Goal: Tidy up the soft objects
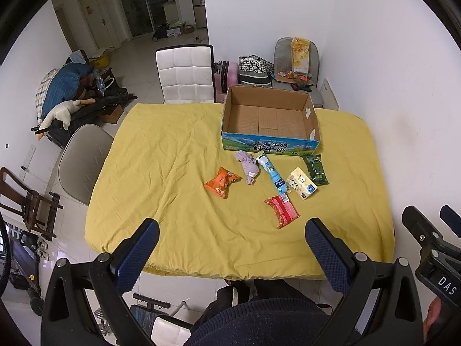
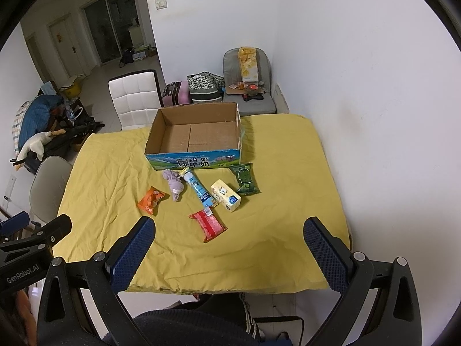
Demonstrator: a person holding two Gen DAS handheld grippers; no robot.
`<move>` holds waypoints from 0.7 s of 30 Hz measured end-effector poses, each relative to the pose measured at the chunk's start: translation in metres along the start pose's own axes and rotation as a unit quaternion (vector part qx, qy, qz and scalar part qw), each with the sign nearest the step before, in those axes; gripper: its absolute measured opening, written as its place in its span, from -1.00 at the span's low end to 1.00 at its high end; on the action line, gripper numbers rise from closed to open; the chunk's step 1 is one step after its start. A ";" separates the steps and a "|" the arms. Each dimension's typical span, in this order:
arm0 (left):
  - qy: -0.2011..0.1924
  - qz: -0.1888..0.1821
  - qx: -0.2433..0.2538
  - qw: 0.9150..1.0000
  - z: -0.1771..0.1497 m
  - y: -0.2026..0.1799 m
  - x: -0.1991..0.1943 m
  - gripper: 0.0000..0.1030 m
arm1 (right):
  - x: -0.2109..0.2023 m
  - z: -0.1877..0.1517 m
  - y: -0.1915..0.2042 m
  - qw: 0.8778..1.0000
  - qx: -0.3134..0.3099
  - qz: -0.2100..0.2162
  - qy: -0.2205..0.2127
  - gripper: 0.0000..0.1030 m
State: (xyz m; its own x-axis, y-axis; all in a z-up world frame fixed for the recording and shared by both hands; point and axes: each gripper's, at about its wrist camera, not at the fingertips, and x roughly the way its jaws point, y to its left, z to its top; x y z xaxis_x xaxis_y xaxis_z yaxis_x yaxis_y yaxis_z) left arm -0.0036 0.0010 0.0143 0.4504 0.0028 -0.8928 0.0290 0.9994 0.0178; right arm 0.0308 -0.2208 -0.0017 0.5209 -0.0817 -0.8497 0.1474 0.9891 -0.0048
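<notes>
An open, empty cardboard box [image 1: 270,115] [image 2: 196,135] stands at the far side of the yellow-covered table [image 1: 173,173] [image 2: 273,230]. In front of it lie an orange packet [image 1: 222,184] [image 2: 151,200], a purple cloth bundle [image 1: 248,167] [image 2: 173,186], a blue tube [image 1: 272,174] [image 2: 198,189], a yellow tissue pack [image 1: 302,186] [image 2: 226,195], a green wipes pack [image 1: 316,169] [image 2: 245,179] and a red packet [image 1: 282,212] [image 2: 208,225]. My left gripper [image 1: 232,248] and right gripper [image 2: 229,248] are both open and empty, held above the table's near edge.
A white chair [image 1: 185,75] and a grey chair [image 1: 83,161] stand at the table's far and left sides. A cluttered grey seat [image 1: 299,69], bags and a suitcase [image 1: 227,75] sit behind the box. A white wall runs along the right.
</notes>
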 end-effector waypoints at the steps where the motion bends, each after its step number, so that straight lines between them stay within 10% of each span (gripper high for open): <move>1: 0.000 0.000 0.000 1.000 0.000 0.000 0.000 1.00 | 0.000 0.002 -0.001 1.000 -0.001 0.000 0.000 1.00; 21: -0.006 0.001 -0.001 1.000 0.000 0.000 -0.003 1.00 | -0.007 0.000 -0.004 1.000 -0.002 -0.004 -0.012 1.00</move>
State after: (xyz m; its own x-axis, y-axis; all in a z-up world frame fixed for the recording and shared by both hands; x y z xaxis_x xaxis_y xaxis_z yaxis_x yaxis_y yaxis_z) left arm -0.0051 0.0006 0.0165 0.4605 0.0044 -0.8877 0.0269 0.9995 0.0189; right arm 0.0265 -0.2240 0.0039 0.5397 -0.0920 -0.8368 0.1487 0.9888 -0.0128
